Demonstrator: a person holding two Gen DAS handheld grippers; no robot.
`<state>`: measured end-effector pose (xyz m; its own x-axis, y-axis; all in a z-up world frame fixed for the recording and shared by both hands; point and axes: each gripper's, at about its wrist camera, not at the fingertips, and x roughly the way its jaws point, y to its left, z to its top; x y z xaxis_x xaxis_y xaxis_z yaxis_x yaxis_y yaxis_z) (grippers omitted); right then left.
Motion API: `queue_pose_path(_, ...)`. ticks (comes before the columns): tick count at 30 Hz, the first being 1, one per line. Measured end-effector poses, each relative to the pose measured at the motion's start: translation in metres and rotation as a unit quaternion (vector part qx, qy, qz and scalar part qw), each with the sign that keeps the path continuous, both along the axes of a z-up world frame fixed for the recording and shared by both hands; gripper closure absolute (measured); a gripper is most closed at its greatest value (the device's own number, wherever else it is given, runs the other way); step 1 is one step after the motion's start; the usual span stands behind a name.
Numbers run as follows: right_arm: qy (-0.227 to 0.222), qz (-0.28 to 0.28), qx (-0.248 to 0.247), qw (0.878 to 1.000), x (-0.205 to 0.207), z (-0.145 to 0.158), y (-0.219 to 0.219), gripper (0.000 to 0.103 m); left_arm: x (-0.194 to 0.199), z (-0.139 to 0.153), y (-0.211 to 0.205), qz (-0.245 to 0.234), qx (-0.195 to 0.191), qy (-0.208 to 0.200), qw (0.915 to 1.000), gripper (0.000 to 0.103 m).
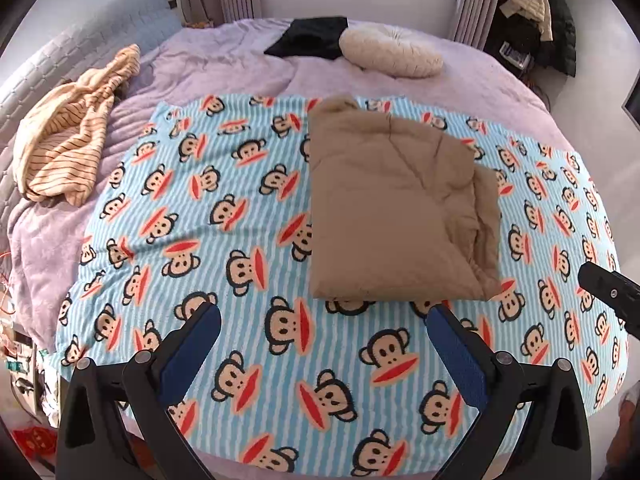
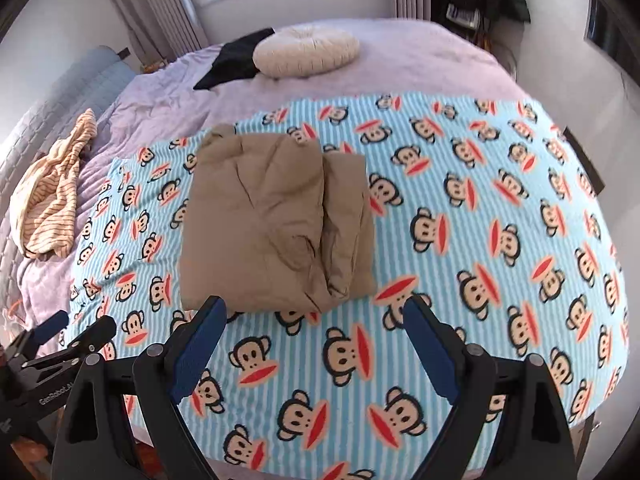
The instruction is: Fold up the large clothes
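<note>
Tan garment (image 1: 394,204): soft, creased, folded into a thick rough rectangle, lying on the fleecy blue-striped monkey-print blanket (image 1: 224,216) spread over a lilac quilted bedcover (image 1: 224,64). Striped cream garment (image 1: 68,152): crumpled heap at the bed's left side. Round ribbed cushion (image 1: 390,51) overlaps a black cloth (image 1: 308,38), possibly clothing. Left gripper (image 1: 324,322) and right gripper (image 2: 314,314): blue-padded jaws spread wide, empty, above the blanket just short of the tan fold.
</note>
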<state>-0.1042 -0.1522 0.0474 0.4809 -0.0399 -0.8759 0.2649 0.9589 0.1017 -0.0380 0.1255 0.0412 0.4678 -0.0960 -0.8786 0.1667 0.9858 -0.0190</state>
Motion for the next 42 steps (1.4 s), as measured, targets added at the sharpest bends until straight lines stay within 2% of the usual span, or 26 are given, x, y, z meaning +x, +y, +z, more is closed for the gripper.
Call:
queue_pose_path(6,-0.014,0.002,-0.008,1.0,-0.01,0.01,0.005,0.011,-0.015,0.018,-0.003,0.0,-0.002,-0.018,0.9998,0.0)
queue_pose_path(13,-0.014,-0.003,-0.006,1.0,-0.018,0.011,0.004,0.011,-0.023,0.025,-0.002,0.001,0.003,-0.027,0.9996,0.0)
queue_pose_path(42,-0.026,0.004,-0.021,0.999,-0.019,0.023,0.011,0.011,-0.027,0.031,0.005,0.008,-0.005,-0.041,0.9991,0.0)
